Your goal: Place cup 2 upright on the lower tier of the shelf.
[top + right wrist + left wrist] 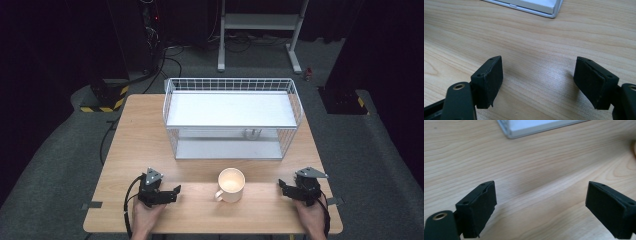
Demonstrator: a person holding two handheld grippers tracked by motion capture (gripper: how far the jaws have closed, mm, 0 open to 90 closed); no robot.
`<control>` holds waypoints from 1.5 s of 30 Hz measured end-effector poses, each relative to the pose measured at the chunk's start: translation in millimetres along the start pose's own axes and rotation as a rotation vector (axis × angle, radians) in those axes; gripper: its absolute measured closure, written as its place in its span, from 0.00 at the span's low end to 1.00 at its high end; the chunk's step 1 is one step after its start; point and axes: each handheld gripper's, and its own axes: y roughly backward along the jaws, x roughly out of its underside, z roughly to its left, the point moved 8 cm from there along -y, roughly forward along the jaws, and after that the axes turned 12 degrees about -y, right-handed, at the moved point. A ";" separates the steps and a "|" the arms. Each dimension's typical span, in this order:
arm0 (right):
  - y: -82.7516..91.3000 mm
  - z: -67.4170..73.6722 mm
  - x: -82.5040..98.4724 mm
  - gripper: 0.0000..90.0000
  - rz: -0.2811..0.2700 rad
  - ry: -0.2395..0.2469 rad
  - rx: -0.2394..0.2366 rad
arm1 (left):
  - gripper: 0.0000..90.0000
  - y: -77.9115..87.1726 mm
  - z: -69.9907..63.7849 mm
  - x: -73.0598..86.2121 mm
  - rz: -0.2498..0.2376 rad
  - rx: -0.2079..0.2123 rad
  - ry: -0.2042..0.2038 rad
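Two grippers: left gripper [172, 192] at lower left of the high view, right gripper [285, 187] at lower right, each in a hand at the near table edge.
Left gripper state: released, jaws spread wide over bare wood in the left gripper view, nothing between them.
Right gripper state: released too, jaws wide apart over bare wood in the right gripper view, nothing held.
Mug place: mug [231, 185] at lower centre of the high view, upright on the table [140, 135], between both grippers and apart from each, just in front of the wire rack [232, 117].
Mug look: cream-white, round open mouth, pale inside, apparently empty; loop handle at its lower left side, toward the near edge.
Handling, judged: likely ceramic, so stiff, moderately heavy, smooth and slippery, breakable if dropped or knocked against the rack.
Grip spot, judged: handle loop for the left gripper, or wall pinched over the rim; firm closing, level lift.
Rack: white wire frame at upper centre, two flat shelves, both bare save a small unclear item on the lower one.
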 end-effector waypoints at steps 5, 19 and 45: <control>-0.1 -0.1 -0.1 0.26 -0.001 0.002 -0.001 | 0.09 2.0 -19.3 -5.7 -0.022 0.045 -0.029; 0.0 -0.1 0.0 0.26 0.000 0.001 0.000 | 0.05 2.7 -66.8 -15.4 -0.041 0.132 -0.109; 0.0 0.0 0.0 0.26 0.000 0.000 0.000 | 0.02 -15.5 -129.4 -48.7 -0.063 0.227 -0.242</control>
